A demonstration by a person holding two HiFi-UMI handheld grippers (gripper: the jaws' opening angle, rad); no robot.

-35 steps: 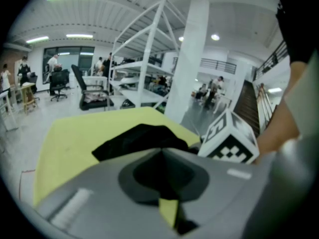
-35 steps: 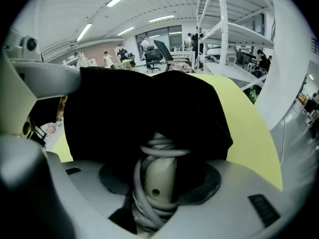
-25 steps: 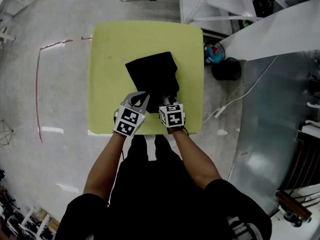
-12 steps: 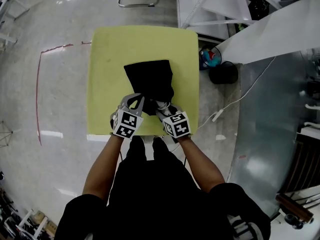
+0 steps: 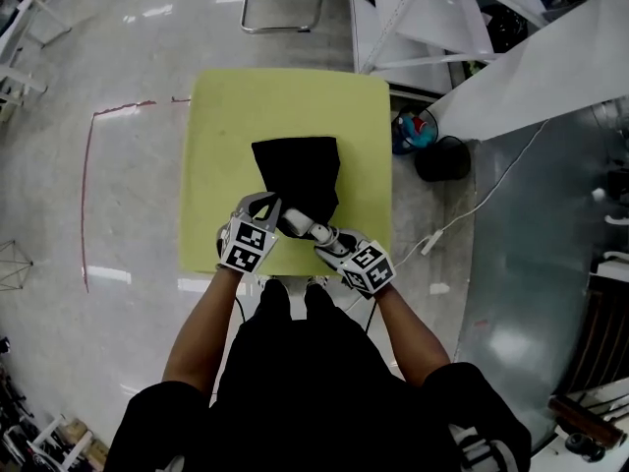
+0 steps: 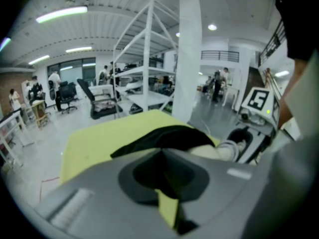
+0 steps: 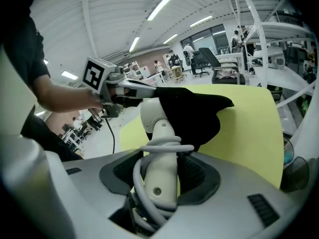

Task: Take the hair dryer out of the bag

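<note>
Clamping down on the white hair dryer [image 7: 158, 133], my right gripper [image 7: 160, 176] is grasping it by the handle, with the grey cord [image 7: 167, 146] looped round that handle just ahead of the jaws. The dryer's rounded head is sitting partly inside the mouth of the black bag [image 7: 192, 108], the rest of it showing outside. From the head view, the bag [image 5: 295, 170] is lying near the middle of the yellow-green table [image 5: 221, 126], its mouth pointing toward 6 o'clock, and the dryer [image 5: 298, 226] is poking out there toward 5 o'clock, where the right gripper [image 5: 326, 238] is meeting it. My left gripper [image 5: 263, 207] is sitting at the bag's 7 o'clock corner; in its own view the jaws are pressing together, pinching the edge of the black fabric [image 6: 159, 136].
</note>
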